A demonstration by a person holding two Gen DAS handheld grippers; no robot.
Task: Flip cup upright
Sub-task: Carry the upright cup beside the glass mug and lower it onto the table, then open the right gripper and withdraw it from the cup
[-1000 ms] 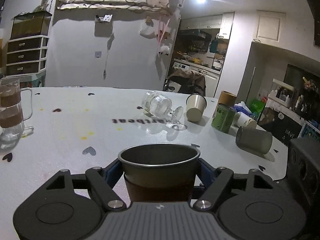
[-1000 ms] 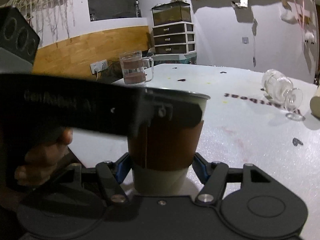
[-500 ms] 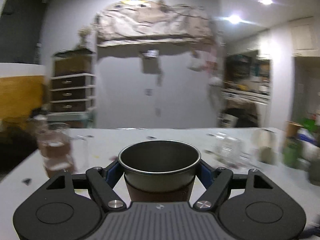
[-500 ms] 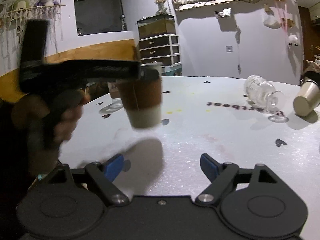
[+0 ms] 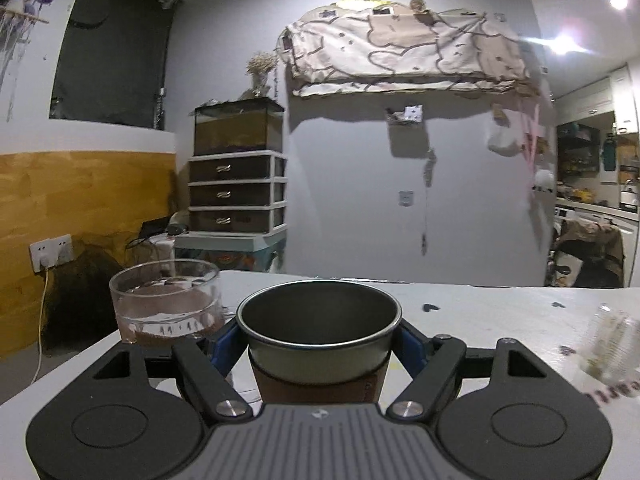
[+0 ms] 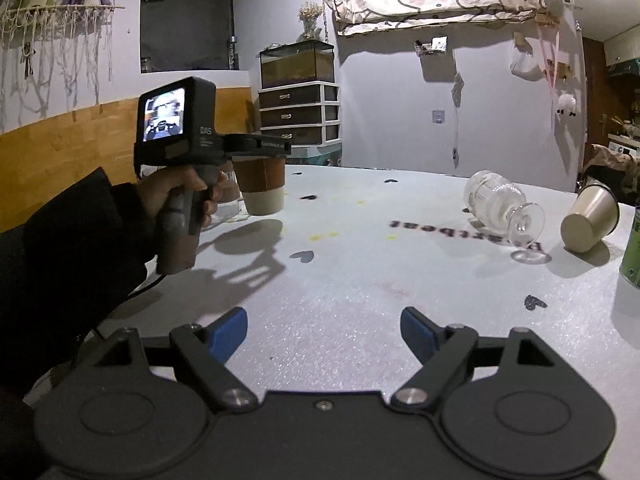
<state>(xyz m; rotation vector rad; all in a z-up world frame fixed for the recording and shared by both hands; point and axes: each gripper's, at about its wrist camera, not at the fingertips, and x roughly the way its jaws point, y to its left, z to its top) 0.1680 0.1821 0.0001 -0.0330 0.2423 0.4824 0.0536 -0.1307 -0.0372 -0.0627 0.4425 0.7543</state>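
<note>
White table (image 6: 360,288) carries your work: your left gripper (image 5: 319,340) clamps the sleeved cup (image 5: 319,328) upright near the left edge, beside a glass mug (image 5: 166,300). Your right gripper (image 6: 324,326) hangs spread and empty above the near edge.

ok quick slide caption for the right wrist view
Left gripper holds sleeved cup upright by the glass mug; right gripper open.

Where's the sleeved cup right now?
The sleeved cup sits upright between the left gripper's fingers, at the table's far left edge beside the glass mug.
</note>
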